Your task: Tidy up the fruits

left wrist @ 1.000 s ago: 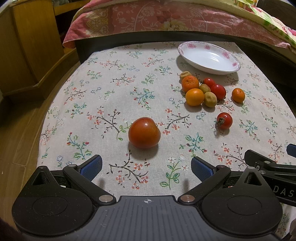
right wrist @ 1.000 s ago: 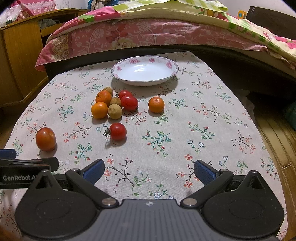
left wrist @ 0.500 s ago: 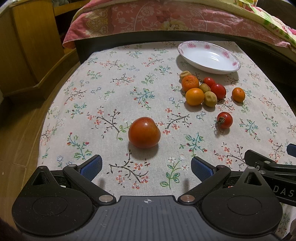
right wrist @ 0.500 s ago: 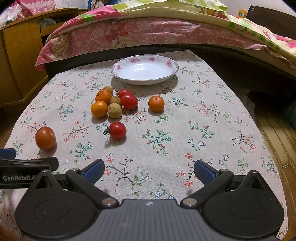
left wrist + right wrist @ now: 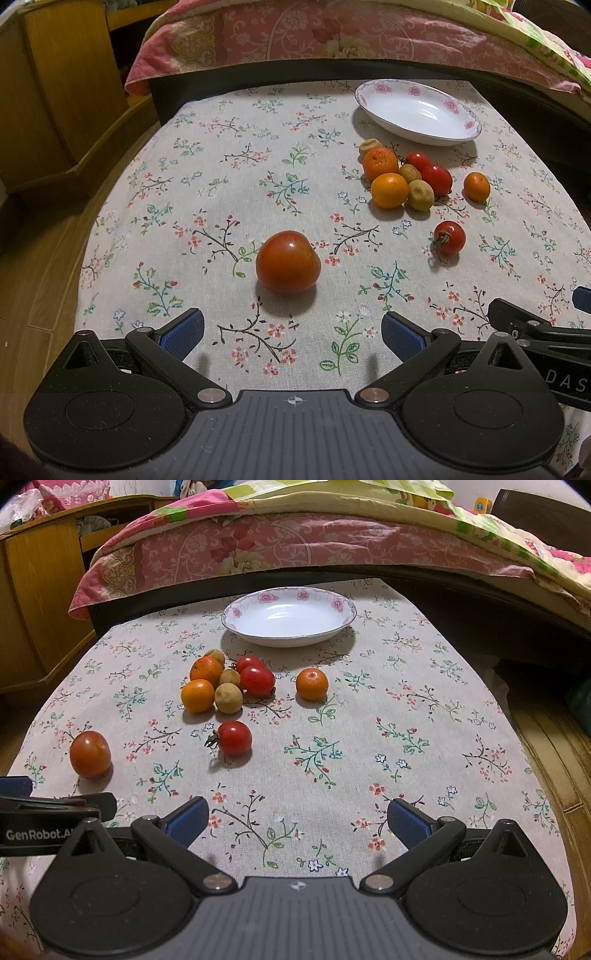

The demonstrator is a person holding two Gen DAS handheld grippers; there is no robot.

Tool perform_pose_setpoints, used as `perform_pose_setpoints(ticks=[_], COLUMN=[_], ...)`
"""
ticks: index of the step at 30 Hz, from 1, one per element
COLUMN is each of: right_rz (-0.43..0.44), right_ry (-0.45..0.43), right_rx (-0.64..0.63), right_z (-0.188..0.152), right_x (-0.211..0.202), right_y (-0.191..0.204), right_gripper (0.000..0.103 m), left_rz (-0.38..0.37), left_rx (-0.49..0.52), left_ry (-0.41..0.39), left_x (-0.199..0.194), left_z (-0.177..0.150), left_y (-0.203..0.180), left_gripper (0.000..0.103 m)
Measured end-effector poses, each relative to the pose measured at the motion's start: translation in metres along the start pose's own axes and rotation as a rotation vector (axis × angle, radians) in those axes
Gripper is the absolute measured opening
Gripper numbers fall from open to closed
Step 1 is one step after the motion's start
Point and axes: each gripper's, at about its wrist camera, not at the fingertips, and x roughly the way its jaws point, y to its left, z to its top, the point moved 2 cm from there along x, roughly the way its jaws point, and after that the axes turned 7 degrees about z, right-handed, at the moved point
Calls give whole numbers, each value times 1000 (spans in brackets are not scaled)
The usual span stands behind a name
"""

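The left hand-held gripper (image 5: 291, 330), jaws apart and empty, sits at the desk's (image 5: 236, 173) near edge, aimed at the big tomato (image 5: 288, 262), likely the first pick. Further right, small fruits (image 5: 229, 685) cluster before the empty bowl (image 5: 289, 616) near the far edge. The right hand-held gripper (image 5: 297, 821) is likewise spread, holding nothing.

Beige tablecloth (image 5: 369, 709) printed with small red, blue and green floral sprigs; white dish (image 5: 290, 616) rimmed with pink flowers; orange-red large tomato (image 5: 288, 262); red cherry tomato (image 5: 233, 738); orange mandarin (image 5: 312, 684); pink floral bedspread (image 5: 258, 546) across frame top; blue pads (image 5: 186, 821) on black grippers
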Motion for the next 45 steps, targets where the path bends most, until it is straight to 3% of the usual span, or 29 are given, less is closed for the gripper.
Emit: perform_pose_setpoints(ticks=[45], right_rz=[2], right_ry=[16], right_rx=[6], right_z=[-3], right_x=[3], right_y=[0], right_gripper=[102], left_rz=[13], left_rx=[10], left_ry=[18], left_x=[2], left_z=[1], left_y=[-3], left_gripper=[103])
